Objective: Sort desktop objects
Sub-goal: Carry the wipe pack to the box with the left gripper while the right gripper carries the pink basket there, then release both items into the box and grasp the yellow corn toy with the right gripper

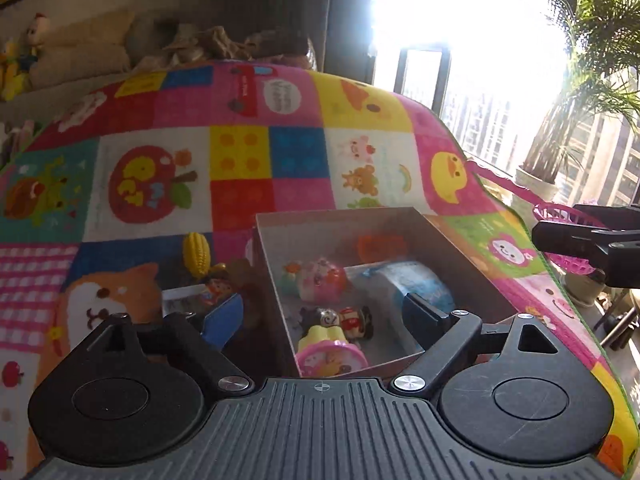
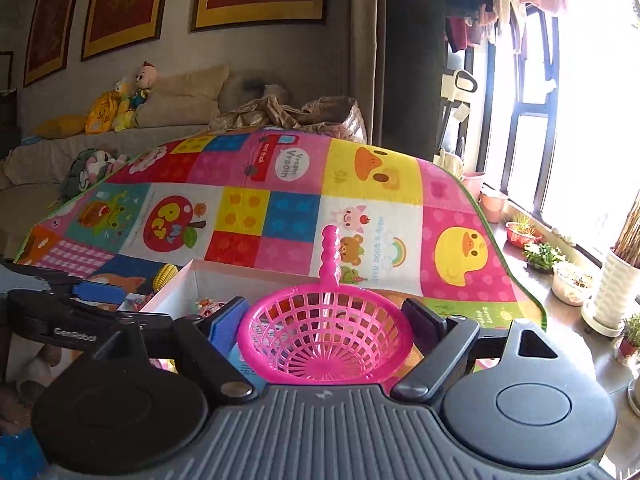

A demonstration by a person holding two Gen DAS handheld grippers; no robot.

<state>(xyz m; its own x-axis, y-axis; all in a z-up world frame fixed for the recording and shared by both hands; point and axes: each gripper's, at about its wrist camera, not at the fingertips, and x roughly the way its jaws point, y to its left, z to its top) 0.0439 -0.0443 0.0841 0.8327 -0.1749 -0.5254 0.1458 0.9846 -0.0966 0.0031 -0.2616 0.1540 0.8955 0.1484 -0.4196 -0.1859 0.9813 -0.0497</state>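
In the left wrist view an open cardboard box [image 1: 340,216] stands on the patchwork mat [image 1: 152,184]. It holds a pink round toy [image 1: 322,280], a small doll [image 1: 348,322], a pink clock [image 1: 332,360], a blue-and-white pack [image 1: 416,280] and an orange piece [image 1: 380,246]. My left gripper [image 1: 322,306] hangs open over the box's near corner with nothing pressed between its pads. A yellow corn toy [image 1: 196,254] and a little figure [image 1: 218,286] lie left of the box. My right gripper [image 2: 324,314] is shut on a pink mesh basket [image 2: 324,344], its handle [image 2: 331,256] pointing away.
The mat's right edge [image 2: 516,272] drops off toward a windowsill with several plant pots [image 2: 520,234] and a tall white pot [image 2: 612,296]. A sofa with plush toys [image 2: 120,104] lies behind the table. Strong window glare fills the upper right.
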